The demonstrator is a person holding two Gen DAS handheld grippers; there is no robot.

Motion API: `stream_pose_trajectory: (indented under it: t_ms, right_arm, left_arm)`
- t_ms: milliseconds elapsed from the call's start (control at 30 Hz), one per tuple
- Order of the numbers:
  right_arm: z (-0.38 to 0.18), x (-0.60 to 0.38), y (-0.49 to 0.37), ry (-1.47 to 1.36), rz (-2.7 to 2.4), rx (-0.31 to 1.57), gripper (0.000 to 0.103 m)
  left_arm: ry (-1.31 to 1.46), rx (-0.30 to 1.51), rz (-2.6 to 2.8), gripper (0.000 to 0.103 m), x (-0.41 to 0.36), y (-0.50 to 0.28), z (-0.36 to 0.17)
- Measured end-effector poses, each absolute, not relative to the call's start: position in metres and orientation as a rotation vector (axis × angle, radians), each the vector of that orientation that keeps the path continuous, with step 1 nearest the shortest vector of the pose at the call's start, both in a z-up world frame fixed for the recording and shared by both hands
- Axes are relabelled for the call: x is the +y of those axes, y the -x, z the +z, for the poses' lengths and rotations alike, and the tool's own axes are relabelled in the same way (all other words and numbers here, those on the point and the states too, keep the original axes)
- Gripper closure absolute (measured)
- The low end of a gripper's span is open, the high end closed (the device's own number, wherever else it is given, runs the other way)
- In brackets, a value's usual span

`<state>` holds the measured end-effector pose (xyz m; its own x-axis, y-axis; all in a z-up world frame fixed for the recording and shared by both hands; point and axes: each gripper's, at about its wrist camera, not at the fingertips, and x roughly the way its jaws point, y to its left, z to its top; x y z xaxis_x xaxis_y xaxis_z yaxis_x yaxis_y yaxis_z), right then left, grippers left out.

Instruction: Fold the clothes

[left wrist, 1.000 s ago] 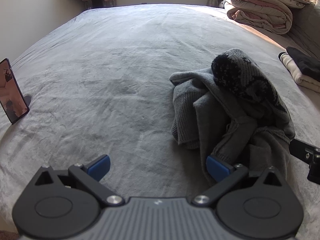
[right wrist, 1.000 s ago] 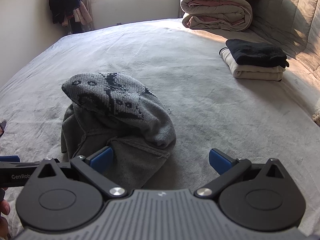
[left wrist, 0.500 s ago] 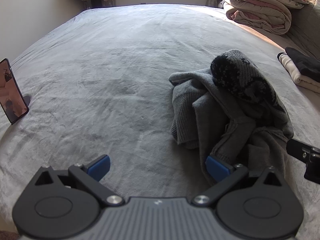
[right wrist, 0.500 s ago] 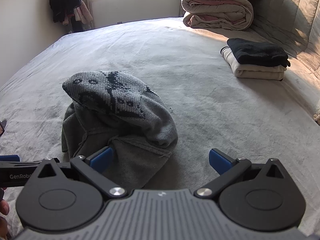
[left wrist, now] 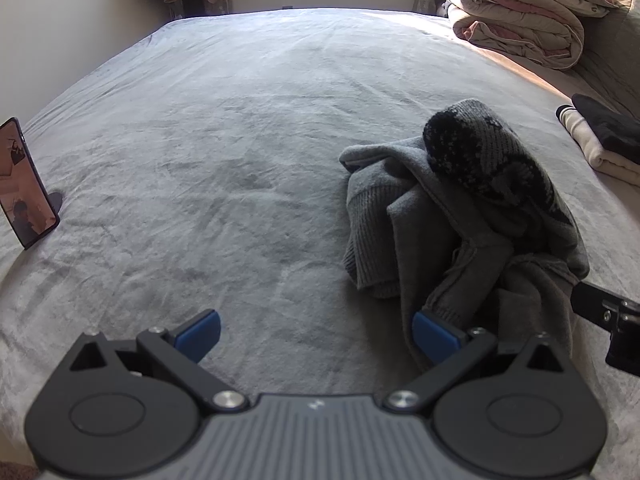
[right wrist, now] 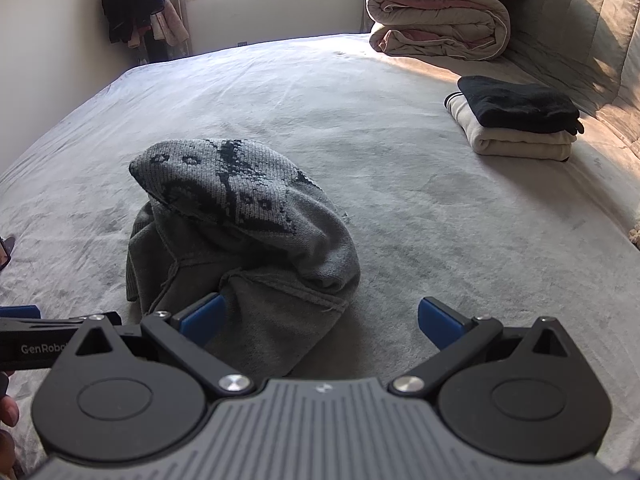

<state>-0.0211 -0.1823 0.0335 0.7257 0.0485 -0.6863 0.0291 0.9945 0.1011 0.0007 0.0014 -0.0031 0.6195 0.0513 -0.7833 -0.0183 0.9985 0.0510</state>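
Observation:
A crumpled grey knitted sweater [left wrist: 460, 216] with a black pattern lies in a heap on the grey bed. It also shows in the right wrist view [right wrist: 240, 232]. My left gripper [left wrist: 316, 334] is open and empty, just in front of the heap's left side, its right finger by the sweater's near edge. My right gripper [right wrist: 320, 320] is open and empty, with its left finger at the heap's near edge. The right gripper's side [left wrist: 608, 312] shows at the right edge of the left wrist view.
A phone [left wrist: 24, 188] stands upright at the bed's left edge. A folded stack of black and cream clothes [right wrist: 516, 120] lies at the right. A rolled duvet [right wrist: 440, 24] sits at the far right corner. Clothes hang by the wall [right wrist: 136, 4].
Both grippers have drifted very slightly relative to the heap. Nothing was grasped and the sweater has not moved.

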Motion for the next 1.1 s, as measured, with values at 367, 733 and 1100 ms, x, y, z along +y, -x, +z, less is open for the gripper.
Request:
stream_pose_trajectory:
  t_ms: [367,733,1100]
  right_arm:
    - [0.0332,-0.1823,0.0208,-0.108,0.014,0.764,0.0]
    - [0.0318,-0.1814,0.0205,-0.104,0.015,0.769,0.0]
    - [0.0329,-0.1823,0.021,-0.104,0.016,0.769,0.0]
  left_arm:
    - [-0.04,0.902,0.045,0.0,0.0014,-0.0011,-0.0034]
    - [-0.043,0.904,0.045,0.0,0.0005,-0.0008,-0.0038]
    - [-0.047,0.905,0.046,0.0,0.0006,-0.0011,-0.0045]
